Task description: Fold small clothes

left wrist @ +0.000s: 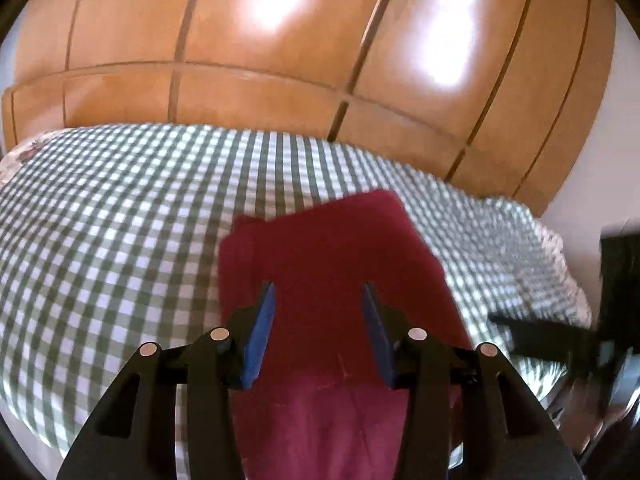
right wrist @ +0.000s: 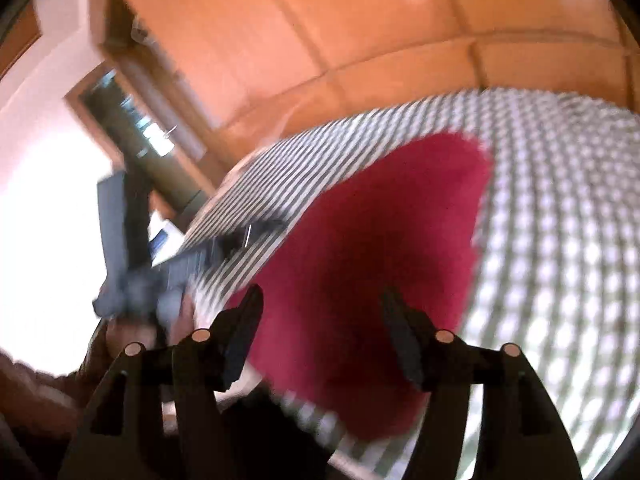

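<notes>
Cloth (left wrist: 332, 256) on bed, both grippers spread and empty.

Dark red cloth lies on the checked sheet (left wrist: 120, 208) near the bed's edge, a wooden wardrobe (left wrist: 280, 40) behind it. Left gripper (left wrist: 319, 300) hangs over the cloth, blue pads (left wrist: 260, 340) apart. Right gripper (right wrist: 322, 304), in its blurred view, is above the same cloth, fingers apart, gripping nothing.

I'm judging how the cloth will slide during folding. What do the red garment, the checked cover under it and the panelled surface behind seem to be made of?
Red garment: soft matte woven or knit fabric, probably cotton; it lies limp with soft creases. Checked cover: green-and-white gingham cloth, matte, lightly puckered. Panelled surface: wood or wood veneer with a glossy finish, judging by the bright light reflections.
</notes>
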